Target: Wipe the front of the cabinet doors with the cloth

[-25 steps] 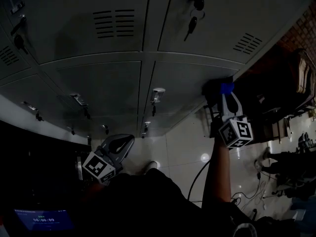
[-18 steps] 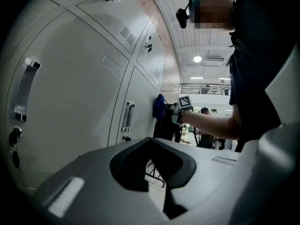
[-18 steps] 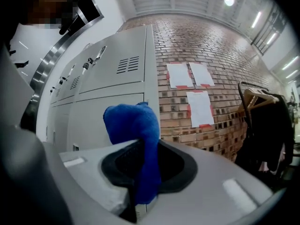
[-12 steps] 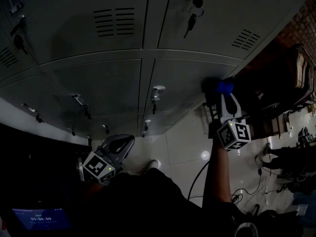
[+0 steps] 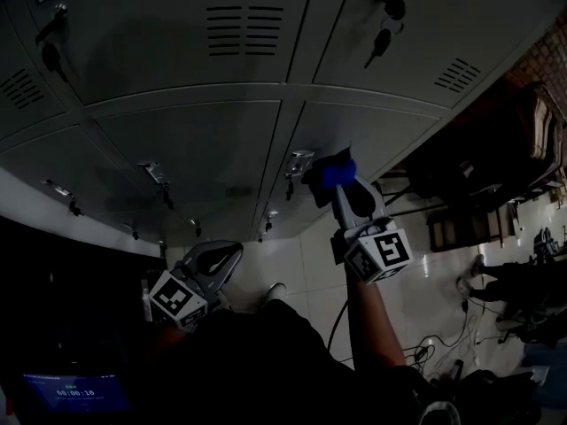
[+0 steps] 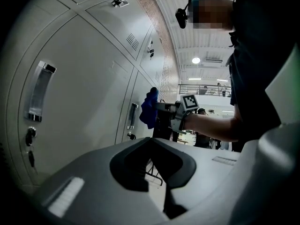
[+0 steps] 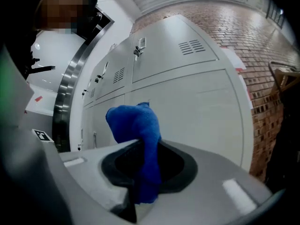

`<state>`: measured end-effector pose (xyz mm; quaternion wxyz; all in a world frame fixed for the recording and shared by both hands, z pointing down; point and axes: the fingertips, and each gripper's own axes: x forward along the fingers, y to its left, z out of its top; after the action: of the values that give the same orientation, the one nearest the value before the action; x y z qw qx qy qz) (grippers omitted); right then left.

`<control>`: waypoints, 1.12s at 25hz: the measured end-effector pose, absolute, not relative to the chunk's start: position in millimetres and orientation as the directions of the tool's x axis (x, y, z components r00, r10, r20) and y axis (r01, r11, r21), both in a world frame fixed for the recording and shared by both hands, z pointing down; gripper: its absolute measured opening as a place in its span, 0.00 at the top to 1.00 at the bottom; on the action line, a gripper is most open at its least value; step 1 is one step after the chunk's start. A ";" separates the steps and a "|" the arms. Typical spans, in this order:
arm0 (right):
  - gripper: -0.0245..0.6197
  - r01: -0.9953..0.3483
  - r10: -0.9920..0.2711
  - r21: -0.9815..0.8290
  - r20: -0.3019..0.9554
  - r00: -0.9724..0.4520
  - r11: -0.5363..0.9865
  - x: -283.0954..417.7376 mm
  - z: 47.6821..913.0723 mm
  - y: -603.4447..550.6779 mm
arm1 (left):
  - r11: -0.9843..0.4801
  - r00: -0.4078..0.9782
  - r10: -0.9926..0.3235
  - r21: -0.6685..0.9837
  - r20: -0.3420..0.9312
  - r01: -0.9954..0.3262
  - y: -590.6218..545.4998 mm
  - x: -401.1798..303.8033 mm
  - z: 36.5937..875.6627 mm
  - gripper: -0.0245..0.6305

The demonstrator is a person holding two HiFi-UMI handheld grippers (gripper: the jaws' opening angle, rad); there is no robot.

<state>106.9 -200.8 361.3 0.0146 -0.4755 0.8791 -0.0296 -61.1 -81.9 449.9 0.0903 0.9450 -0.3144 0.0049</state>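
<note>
Grey metal cabinet doors (image 5: pixel 195 149) fill the upper head view. A blue cloth (image 5: pixel 337 173) is bunched in my right gripper (image 5: pixel 335 184), which is shut on it. The cloth rests against the lower right door (image 5: pixel 381 127), just right of its handle (image 5: pixel 299 159). In the right gripper view the cloth (image 7: pixel 140 130) sticks up out of the closed jaws of the right gripper (image 7: pixel 143 146), with the door (image 7: pixel 197 107) right behind it. My left gripper (image 5: pixel 217 259) hangs low, away from the doors, shut and holding nothing. The left gripper view shows the left gripper (image 6: pixel 152 146) and, beyond it, the cloth (image 6: pixel 149 108).
Keys hang in the lock (image 5: pixel 384 38) of the upper right door. A brick wall (image 5: pixel 549 60) and dark furniture (image 5: pixel 496 149) stand at the right. A tiled floor (image 5: pixel 301 268) lies below, with cables. A lit screen (image 5: pixel 75 392) shows at the bottom left.
My right gripper has carried the cloth leftward across the lower right door, from its right edge to beside the handle. The left gripper has stayed put.
</note>
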 end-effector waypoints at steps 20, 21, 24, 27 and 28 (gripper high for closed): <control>0.85 -0.786 -0.782 -0.024 0.090 -0.617 0.617 75.5 393.4 -229.9 | -0.749 0.767 -0.636 0.173 0.077 -0.639 -77.0 -73.1 454.9 0.96; 0.85 -0.790 -0.786 -0.029 0.091 -0.612 0.612 82.2 393.7 -231.6 | -0.751 0.769 -0.635 0.173 0.078 -0.638 -78.1 -69.7 454.2 0.96; 0.85 -0.805 -0.799 -0.038 0.097 -0.593 0.593 102.4 394.5 -236.1 | -0.755 0.772 -0.630 0.169 0.082 -0.634 -82.1 -58.4 455.3 0.96; 0.85 -0.826 -0.820 -0.041 0.099 -0.563 0.562 128.2 396.1 -239.4 | -0.764 0.780 -0.621 0.164 0.077 -0.625 -86.8 -44.0 453.1 0.96; 0.85 -0.835 -0.829 -0.041 0.101 -0.551 0.549 138.1 396.5 -240.5 | -0.766 0.782 -0.618 0.163 0.075 -0.621 -88.0 -39.2 452.4 0.96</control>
<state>138.1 -240.5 396.5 -0.0347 -0.4728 0.8795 -0.0417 -39.2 -88.0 452.4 0.0898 0.9397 -0.3299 0.0084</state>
